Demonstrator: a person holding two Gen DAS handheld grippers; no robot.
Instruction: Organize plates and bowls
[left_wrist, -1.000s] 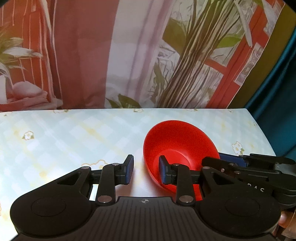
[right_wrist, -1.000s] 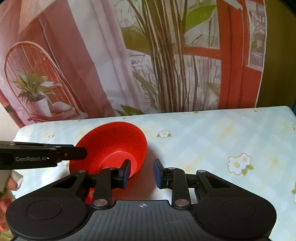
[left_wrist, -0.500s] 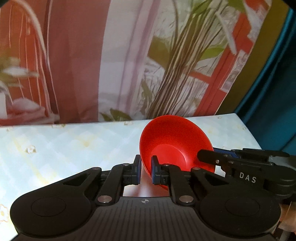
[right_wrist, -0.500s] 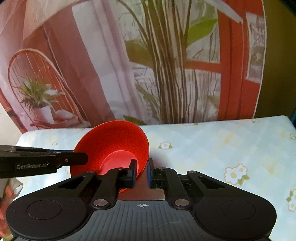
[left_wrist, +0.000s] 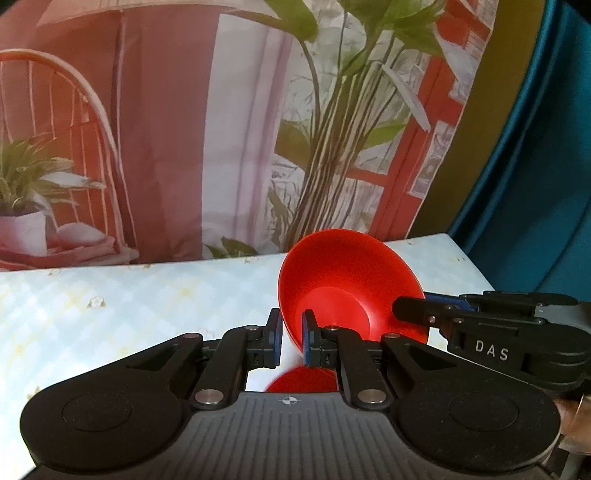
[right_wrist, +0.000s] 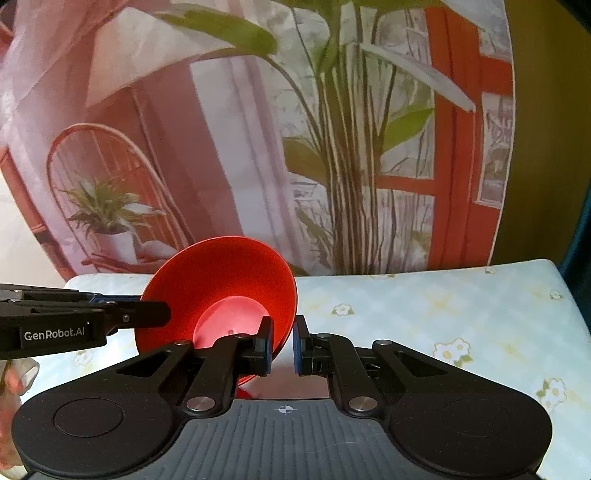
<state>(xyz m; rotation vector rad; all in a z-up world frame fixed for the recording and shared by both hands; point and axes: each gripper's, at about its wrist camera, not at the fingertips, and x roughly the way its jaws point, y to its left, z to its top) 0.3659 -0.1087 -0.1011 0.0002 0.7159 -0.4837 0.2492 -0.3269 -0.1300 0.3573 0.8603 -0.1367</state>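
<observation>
The left gripper (left_wrist: 291, 339) and right gripper (right_wrist: 282, 343) each pinch opposite rims of the red bowl (left_wrist: 343, 280), tilted above the table (right_wrist: 443, 306). Only the left view shows a second red dish (left_wrist: 301, 382) below.

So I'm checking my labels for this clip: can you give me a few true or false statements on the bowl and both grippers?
1. Both grippers grip one red bowl by its rim. True.
2. The left gripper is wide open. False: it is shut on the rim.
3. The right gripper grips the bowl's rim. True.
4. The bowl is blue. False: red.
5. The tablecloth has a flower print. True.
</observation>
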